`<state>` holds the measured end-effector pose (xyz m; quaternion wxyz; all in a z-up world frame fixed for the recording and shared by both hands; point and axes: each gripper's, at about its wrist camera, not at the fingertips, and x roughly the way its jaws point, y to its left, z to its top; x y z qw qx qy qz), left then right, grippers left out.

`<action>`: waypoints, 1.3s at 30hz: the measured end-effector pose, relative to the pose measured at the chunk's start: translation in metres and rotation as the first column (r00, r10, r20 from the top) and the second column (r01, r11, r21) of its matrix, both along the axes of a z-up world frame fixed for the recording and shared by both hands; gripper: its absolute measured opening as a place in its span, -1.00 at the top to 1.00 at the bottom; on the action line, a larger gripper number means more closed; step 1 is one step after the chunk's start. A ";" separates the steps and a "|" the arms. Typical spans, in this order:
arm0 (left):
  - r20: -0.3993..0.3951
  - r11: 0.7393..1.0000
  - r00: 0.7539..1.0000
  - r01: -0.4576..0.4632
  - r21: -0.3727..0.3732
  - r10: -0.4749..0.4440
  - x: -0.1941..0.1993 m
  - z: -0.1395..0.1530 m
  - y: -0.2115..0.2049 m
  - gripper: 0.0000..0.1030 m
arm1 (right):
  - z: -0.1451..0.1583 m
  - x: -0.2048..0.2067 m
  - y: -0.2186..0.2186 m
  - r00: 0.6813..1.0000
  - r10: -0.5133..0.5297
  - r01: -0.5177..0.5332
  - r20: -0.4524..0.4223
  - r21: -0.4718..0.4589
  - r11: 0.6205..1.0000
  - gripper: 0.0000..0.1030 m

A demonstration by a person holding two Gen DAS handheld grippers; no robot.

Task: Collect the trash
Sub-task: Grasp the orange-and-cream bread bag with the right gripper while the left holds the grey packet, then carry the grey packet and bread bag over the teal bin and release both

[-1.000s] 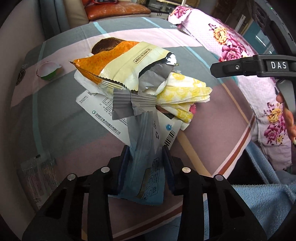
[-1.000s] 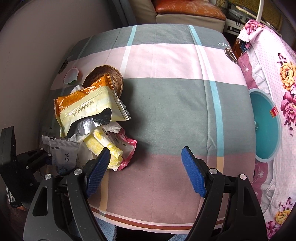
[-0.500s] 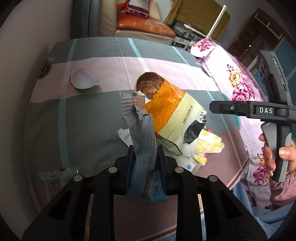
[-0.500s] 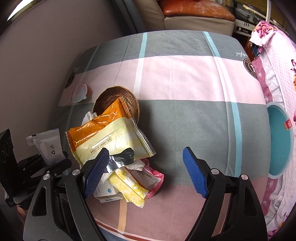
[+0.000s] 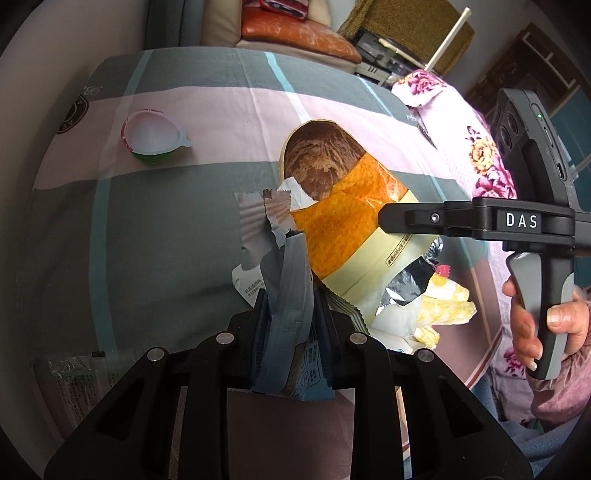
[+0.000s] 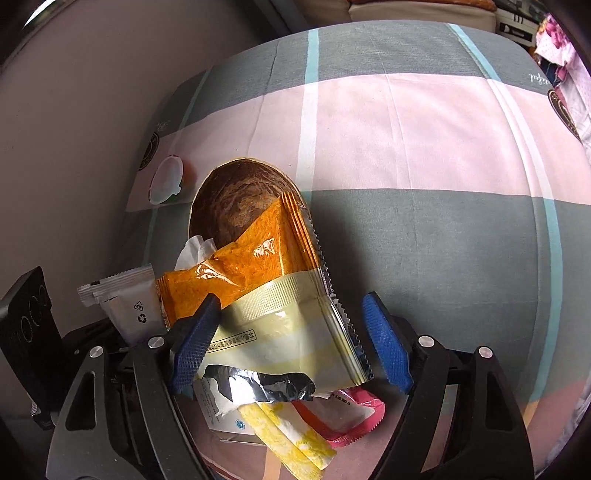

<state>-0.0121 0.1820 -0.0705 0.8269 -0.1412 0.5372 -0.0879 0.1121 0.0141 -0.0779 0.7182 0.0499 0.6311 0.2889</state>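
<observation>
My left gripper (image 5: 290, 314) is shut on a grey foil wrapper (image 5: 286, 280), held up above the bed; the wrapper also shows at the left of the right wrist view (image 6: 127, 301). A trash pile lies on the checked bedspread (image 6: 424, 147): an orange and cream snack bag (image 6: 273, 291) on a brown paper plate (image 6: 232, 199), with yellow wrappers (image 6: 291, 439), a pink wrapper (image 6: 347, 417) and white paper under it. My right gripper (image 6: 291, 343) is open, its blue pads either side of the bag's lower half, just above it.
A small white and green cup (image 5: 153, 138) lies on the bedspread at far left. A clear plastic wrapper (image 5: 72, 376) lies near the bed's front left edge. A floral quilt (image 5: 476, 147) runs along the right. A sofa with an orange cushion (image 5: 299, 31) stands behind the bed.
My right gripper has moved forward and down over the pile, now straddling the orange bag. My left gripper has lifted the grey wrapper up and away from the pile.
</observation>
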 end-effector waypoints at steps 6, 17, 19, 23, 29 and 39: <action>0.000 0.999 1.000 -0.027 0.017 0.027 0.001 0.001 -0.002 0.51 | 0.012 -0.012 0.001 0.997 0.012 -0.011 0.073 -0.011 1.000 0.20; 0.046 0.998 0.998 -0.048 0.049 0.045 -0.005 0.028 -0.006 0.51 | 0.040 -0.012 -0.041 0.989 -0.088 0.082 0.119 0.051 0.995 0.20; 0.052 0.997 0.998 -0.043 0.060 0.040 -0.005 0.033 -0.010 0.51 | 0.046 -0.012 -0.050 0.985 -0.103 0.096 0.135 0.059 0.994 0.20; 0.064 0.997 0.997 -0.038 0.075 0.033 -0.001 0.044 -0.019 0.51 | 0.064 -0.012 -0.076 0.973 -0.152 0.137 0.172 0.093 0.986 0.21; 0.096 0.997 0.995 -0.015 0.072 0.008 0.019 0.064 -0.051 0.51 | 0.079 -0.009 -0.123 0.943 -0.244 0.229 0.227 0.092 0.969 0.21; 0.118 0.994 0.988 0.095 0.057 -0.101 0.074 0.082 -0.140 0.51 | 0.075 -0.005 -0.224 0.872 -0.409 0.398 0.269 0.098 0.912 0.20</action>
